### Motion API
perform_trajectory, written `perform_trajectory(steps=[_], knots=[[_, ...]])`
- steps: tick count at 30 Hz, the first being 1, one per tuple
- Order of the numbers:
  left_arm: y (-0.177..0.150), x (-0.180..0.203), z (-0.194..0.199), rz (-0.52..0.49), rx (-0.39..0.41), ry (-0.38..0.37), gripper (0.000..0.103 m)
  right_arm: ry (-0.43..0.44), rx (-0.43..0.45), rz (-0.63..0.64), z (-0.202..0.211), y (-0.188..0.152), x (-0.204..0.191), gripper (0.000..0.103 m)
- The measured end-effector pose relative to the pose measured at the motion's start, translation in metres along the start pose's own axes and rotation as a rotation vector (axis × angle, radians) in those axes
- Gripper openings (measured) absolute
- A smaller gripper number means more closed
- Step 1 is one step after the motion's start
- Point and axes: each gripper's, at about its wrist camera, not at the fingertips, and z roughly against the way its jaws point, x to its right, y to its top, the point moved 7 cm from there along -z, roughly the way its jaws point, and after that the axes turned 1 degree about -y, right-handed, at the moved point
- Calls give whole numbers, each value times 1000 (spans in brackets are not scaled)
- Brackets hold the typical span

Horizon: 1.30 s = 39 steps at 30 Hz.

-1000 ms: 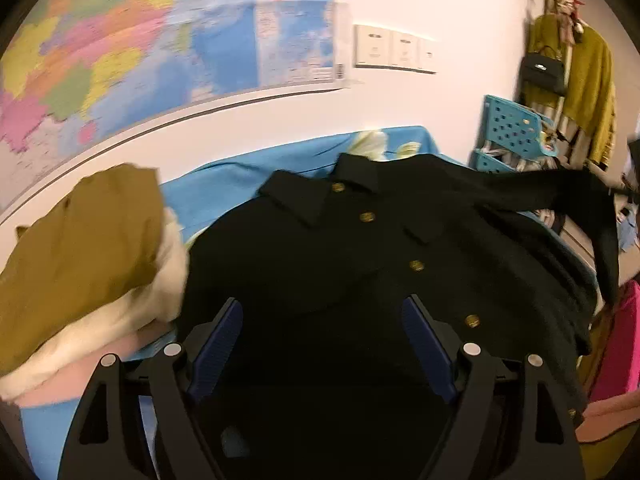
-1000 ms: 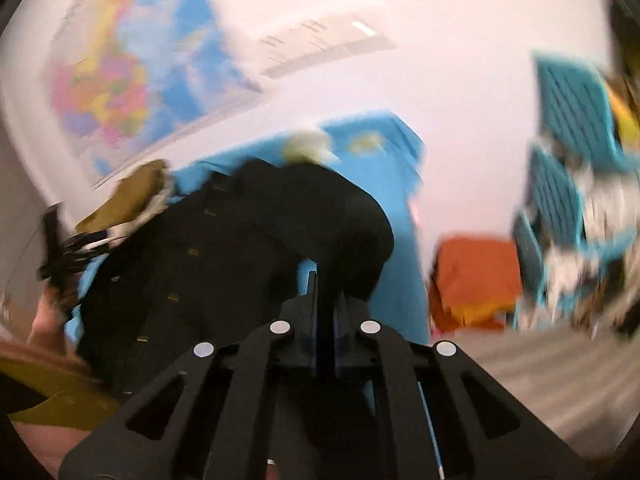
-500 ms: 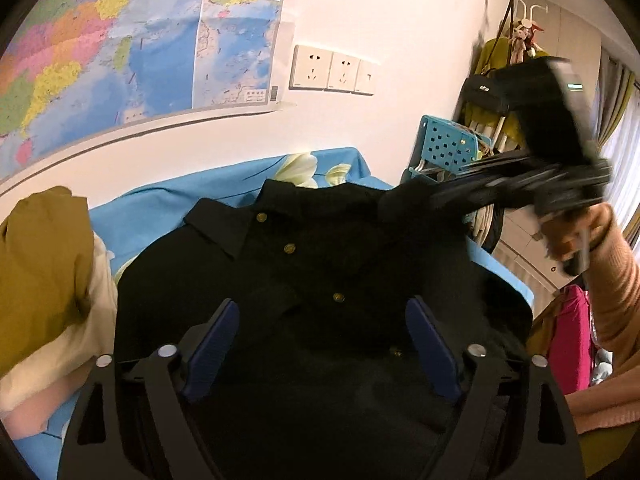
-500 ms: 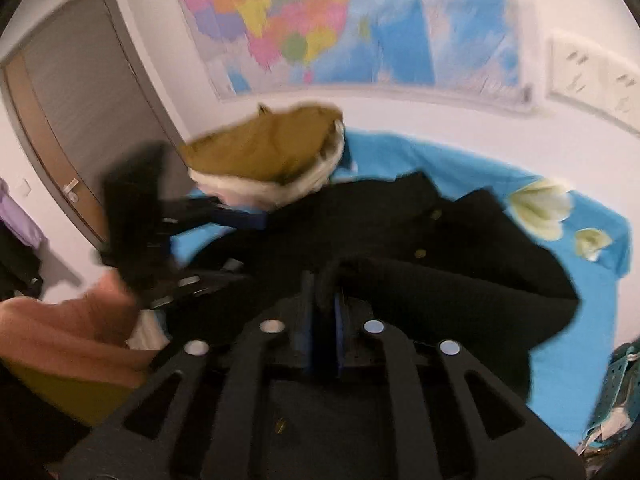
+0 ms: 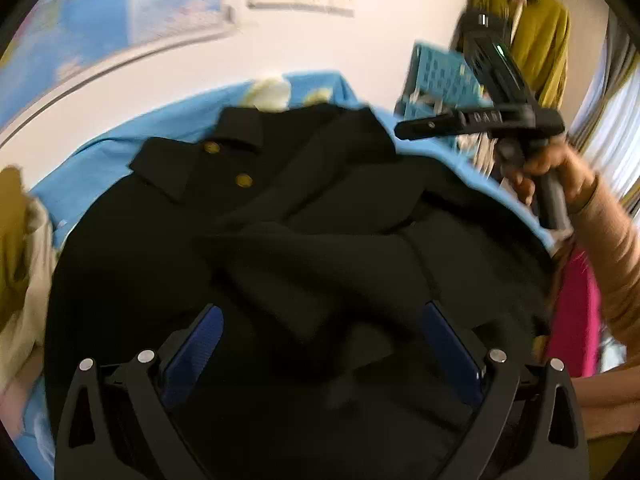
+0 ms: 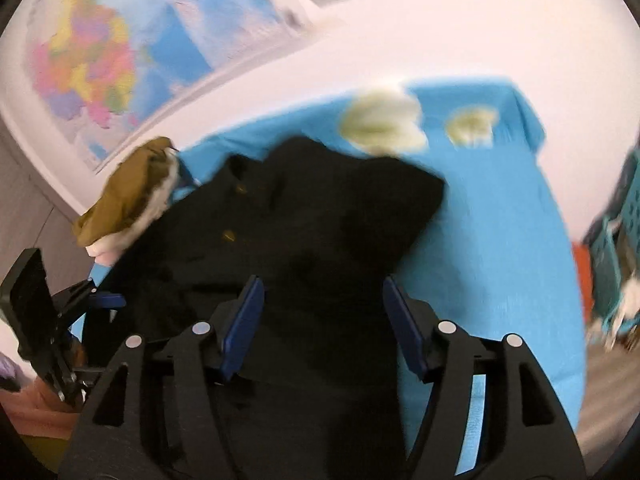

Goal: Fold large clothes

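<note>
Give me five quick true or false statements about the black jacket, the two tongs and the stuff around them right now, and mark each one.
1. The black jacket lies on a blue sheet. True.
2. The right tongs are clamped on a sleeve. False: they are open and hold nothing.
3. The left tongs are open. True.
4. The jacket's buttons are silver. False: they are gold.
5. The olive and cream clothes pile sits on the jacket's right side. False: it sits at its left.
</note>
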Motion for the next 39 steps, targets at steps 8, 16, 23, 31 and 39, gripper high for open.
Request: perform_trajectory(steps=[8, 16, 23, 31, 39], knots=[[4, -20, -34, 87, -72, 15, 25, 53, -43, 34, -36, 1, 1, 20], [-4, -128, 8, 450, 8, 65, 10, -66, 52, -47, -6, 17, 36, 25], [-27, -136, 35, 449, 73, 86, 52, 193, 113, 147, 43, -24, -50, 50], [-17, -107, 48, 324, 125, 47, 63, 345, -87, 156, -17, -65, -103, 45], [-27, -90, 82, 206, 225, 6, 78, 440, 53, 334, 27, -14, -196, 3]])
